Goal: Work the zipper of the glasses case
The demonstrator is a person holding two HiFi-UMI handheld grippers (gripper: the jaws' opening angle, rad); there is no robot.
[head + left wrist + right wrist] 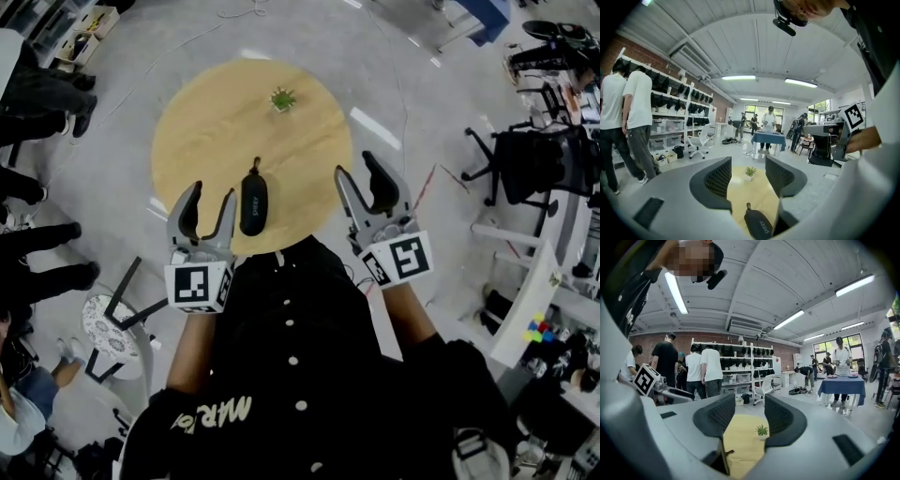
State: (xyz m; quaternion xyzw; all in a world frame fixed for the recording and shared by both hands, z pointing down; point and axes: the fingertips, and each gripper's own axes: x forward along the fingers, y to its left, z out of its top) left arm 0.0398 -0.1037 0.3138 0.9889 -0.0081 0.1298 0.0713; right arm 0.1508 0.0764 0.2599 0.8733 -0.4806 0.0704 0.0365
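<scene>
From the head view we hold both forearms forward over the near edge of the round table [192, 108]. The left gripper [210, 201] and right gripper [357, 171] point ahead, and the glasses case [253, 202] lies flat just right of the left fingers. In the left gripper view our fingers gape empty, with the case low by the right finger. In the right gripper view our fingers also stand apart, holding nothing.
</scene>
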